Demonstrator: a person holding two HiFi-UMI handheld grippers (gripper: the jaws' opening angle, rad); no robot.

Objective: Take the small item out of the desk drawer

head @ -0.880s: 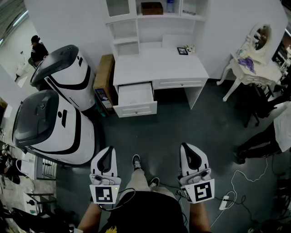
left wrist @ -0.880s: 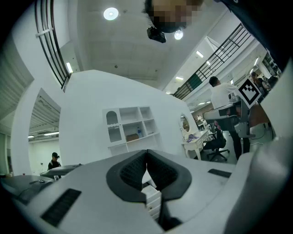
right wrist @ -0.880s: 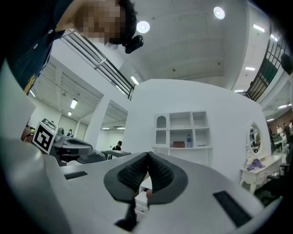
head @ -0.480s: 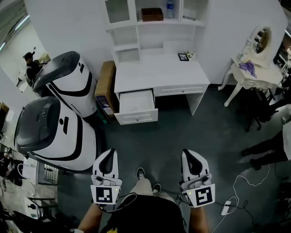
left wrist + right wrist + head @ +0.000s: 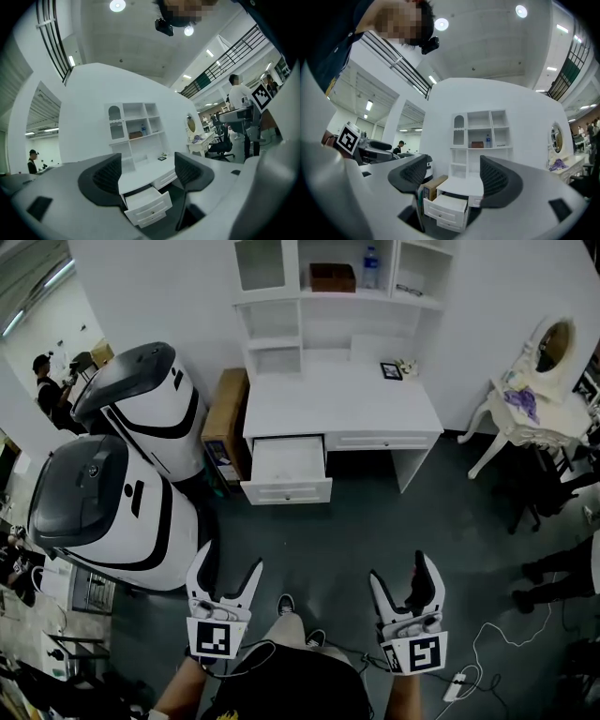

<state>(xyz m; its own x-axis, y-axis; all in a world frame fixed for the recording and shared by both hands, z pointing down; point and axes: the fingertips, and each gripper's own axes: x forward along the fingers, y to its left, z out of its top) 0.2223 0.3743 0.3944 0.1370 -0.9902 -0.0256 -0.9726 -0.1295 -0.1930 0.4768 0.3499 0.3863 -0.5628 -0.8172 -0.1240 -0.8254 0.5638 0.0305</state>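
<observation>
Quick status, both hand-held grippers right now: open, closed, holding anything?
Left hand-held gripper: open, nothing between its jaws.
Right hand-held gripper: open, nothing between its jaws.

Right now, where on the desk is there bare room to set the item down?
Desk top is bare from the open drawer back to the hutch. Only the back right corner is crowded: a small frame.

Industrial hall, staged room corner, white desk (image 5: pixel 342 409), vanity table (image 5: pixel 544 425), parked robots (image 5: pixel 94 498)
</observation>
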